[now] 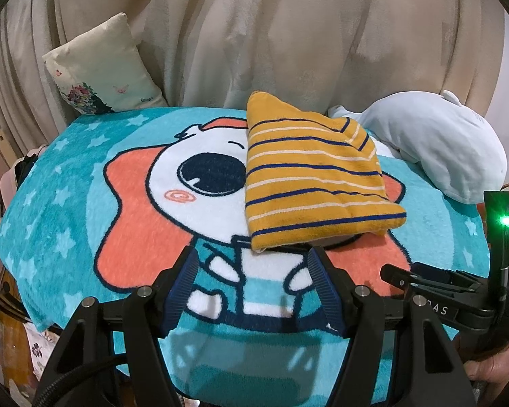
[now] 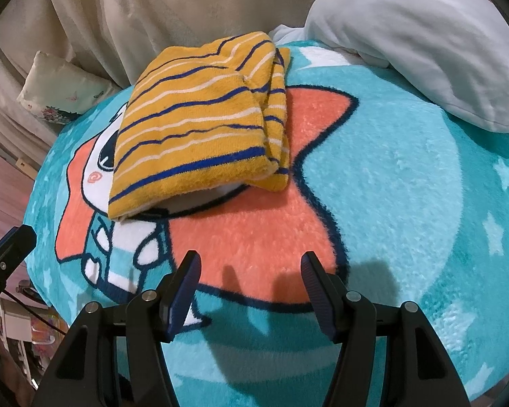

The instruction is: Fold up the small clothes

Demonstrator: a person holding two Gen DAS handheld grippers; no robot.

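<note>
A small yellow garment with blue and white stripes [image 1: 308,176] lies folded in a compact stack on a turquoise cartoon blanket [image 1: 68,183]. In the right wrist view the same garment [image 2: 200,142] sits at upper left of centre, its layered edges showing on the right side. My left gripper [image 1: 252,264] hovers just in front of the garment's near edge, open, with only blanket between its fingers. My right gripper [image 2: 251,268] is open too, over the orange patch of the blanket [image 2: 407,186], well short of the garment. The other gripper's body [image 1: 458,291] shows at the right of the left wrist view.
A pale blue plush pillow [image 1: 434,146] rests at the blanket's back right, close behind the garment. A small floral cushion [image 1: 101,68] leans at the back left against beige drapery [image 1: 288,34]. Cluttered items lie beyond the blanket's left edge [image 2: 20,322].
</note>
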